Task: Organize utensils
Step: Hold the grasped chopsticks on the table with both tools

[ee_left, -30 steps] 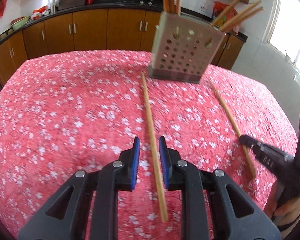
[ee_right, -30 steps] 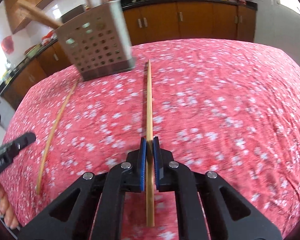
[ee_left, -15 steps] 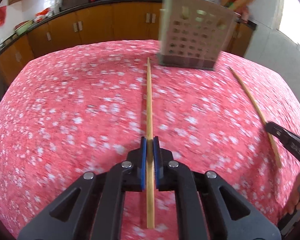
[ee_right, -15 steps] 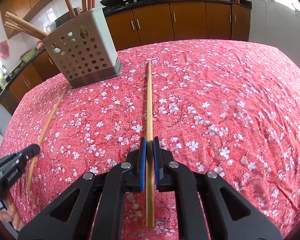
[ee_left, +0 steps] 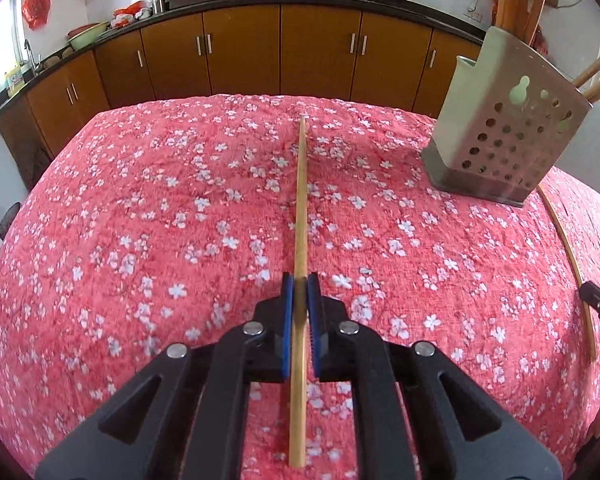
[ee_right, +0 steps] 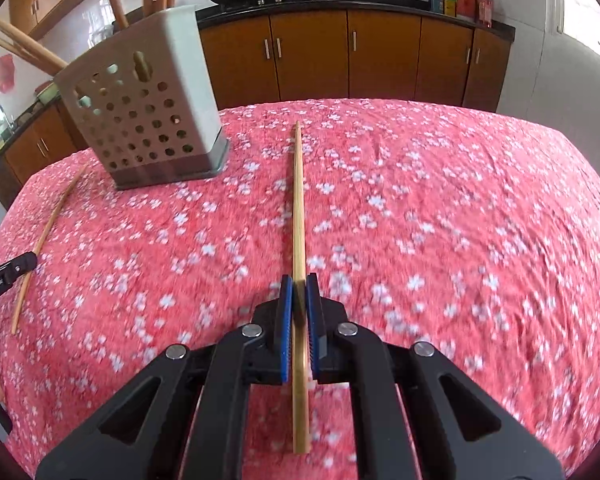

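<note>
— So what is the perforated holder (ee_right: 148,120) carrying?
— Several chopsticks, standing upright and leaning. Your left gripper (ee_left: 300,312) is pinching one chopstick (ee_left: 300,208) left of the holder; your right gripper (ee_right: 299,312) is pinching another chopstick (ee_right: 298,208) right of it.

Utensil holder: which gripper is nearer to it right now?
Right, by a little. The right gripper has the utensil holder just ahead-left of its chopstick; from the left gripper it sits farther off to the ahead-right.
</note>
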A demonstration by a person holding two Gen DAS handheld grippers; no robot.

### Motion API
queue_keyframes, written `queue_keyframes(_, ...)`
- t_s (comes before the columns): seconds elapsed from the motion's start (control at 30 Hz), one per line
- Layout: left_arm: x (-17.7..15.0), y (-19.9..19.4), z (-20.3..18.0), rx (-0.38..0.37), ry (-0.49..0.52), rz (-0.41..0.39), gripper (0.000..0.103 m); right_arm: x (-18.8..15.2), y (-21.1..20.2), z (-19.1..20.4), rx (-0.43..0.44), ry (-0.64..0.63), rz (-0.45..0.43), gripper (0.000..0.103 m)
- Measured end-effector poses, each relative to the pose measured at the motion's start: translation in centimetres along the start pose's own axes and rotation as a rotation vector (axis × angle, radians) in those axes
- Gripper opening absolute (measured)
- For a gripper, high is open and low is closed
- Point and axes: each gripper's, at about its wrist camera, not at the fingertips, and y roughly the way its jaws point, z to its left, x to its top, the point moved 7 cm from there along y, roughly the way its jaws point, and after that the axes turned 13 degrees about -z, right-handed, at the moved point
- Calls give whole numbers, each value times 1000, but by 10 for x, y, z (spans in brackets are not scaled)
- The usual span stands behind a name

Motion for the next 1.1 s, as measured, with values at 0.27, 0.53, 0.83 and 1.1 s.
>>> queue_keyframes(0.27,-2,3,-2,-6,4,-18,10,0,-2,-6,30,48,-1,8)
queue_keyframes(0.53,-2,0,0,-22,-24,-20,10,0,2,-4,28,48,-1,8)
queue_keyframes(0.83,-1,-1,2,-27,-32,-20,10,0,1,-4,25,46,-2,8)
queue_keyframes(1.1,-1,0,2,-27,-33,-20,10,0,0,-4,22,42,-2,8)
